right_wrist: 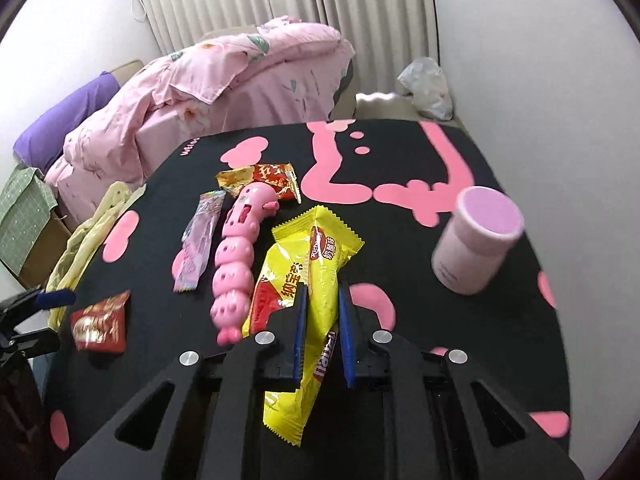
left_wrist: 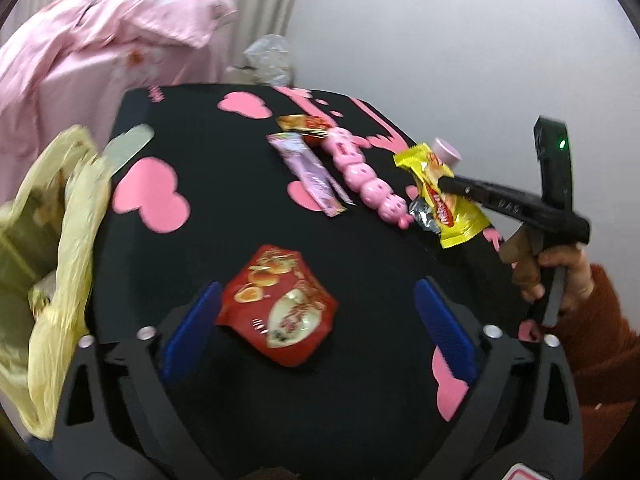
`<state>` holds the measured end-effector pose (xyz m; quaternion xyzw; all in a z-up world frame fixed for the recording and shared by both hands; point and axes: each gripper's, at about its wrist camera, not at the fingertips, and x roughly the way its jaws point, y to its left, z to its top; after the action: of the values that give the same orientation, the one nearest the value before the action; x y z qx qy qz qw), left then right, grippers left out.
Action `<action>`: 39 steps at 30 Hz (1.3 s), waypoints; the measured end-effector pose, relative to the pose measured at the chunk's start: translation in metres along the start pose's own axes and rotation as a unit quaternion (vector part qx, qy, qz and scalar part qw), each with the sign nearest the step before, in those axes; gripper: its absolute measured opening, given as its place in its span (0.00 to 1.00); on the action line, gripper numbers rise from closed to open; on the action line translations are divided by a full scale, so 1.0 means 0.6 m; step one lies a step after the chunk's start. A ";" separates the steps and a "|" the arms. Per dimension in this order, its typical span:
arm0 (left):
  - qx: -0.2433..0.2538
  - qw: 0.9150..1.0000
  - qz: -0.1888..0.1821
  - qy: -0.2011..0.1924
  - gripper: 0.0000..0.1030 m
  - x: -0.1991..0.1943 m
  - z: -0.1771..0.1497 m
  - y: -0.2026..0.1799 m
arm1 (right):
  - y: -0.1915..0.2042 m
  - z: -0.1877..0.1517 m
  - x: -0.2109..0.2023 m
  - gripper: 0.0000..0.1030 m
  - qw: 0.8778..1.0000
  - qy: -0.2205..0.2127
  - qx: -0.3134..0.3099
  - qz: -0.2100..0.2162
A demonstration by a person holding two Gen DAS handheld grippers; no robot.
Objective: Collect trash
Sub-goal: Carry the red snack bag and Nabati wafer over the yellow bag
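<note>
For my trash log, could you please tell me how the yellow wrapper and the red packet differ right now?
The yellow wrapper is long and clamped between the right tongs; the red packet is short, squarish and lies on the table between the open left tongs, ungripped. Both are crinkly snack packaging.

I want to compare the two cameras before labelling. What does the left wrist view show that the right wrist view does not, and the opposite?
Only the left wrist view shows the person's hand on the right gripper, and the open left gripper around the red packet.

Only the right wrist view shows the purple pillow and the cardboard box.

Both show the yellow wrapper clamped in the right gripper, the pink toy, the purple wrapper, the pink jar, the yellow bag and the black mat.
</note>
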<state>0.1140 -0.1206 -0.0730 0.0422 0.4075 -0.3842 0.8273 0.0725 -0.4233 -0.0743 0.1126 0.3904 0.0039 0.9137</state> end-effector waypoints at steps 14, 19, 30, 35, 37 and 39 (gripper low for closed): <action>-0.034 0.994 0.076 0.076 0.44 0.044 -0.002 0.024 | 0.009 -0.046 -0.053 0.15 0.999 -0.015 0.007 0.030; -0.023 0.995 0.072 0.059 0.35 0.023 -0.010 0.006 | 0.024 -0.051 -0.063 0.15 0.999 -0.022 -0.006 0.031; -0.013 0.996 0.090 0.018 0.31 -0.036 -0.011 -0.021 | 0.069 -0.037 -0.123 0.15 0.996 -0.066 -0.048 0.044; -0.040 0.995 0.094 -0.013 0.31 -0.085 -0.015 -0.001 | 0.101 -0.025 -0.167 0.15 0.990 -0.093 -0.076 0.069; -0.051 0.994 0.093 -0.025 0.31 -0.106 -0.017 0.008 | 0.106 -0.010 -0.187 0.15 0.989 -0.103 -0.074 0.077; -0.062 0.992 0.098 -0.041 0.31 -0.131 -0.017 0.019 | 0.113 0.003 -0.199 0.15 0.988 -0.109 -0.076 0.083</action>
<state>0.0857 -0.0614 -0.0272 0.0148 0.3899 -0.2768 0.8781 -0.0040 -0.3690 0.0261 0.0742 0.2760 0.0969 0.9534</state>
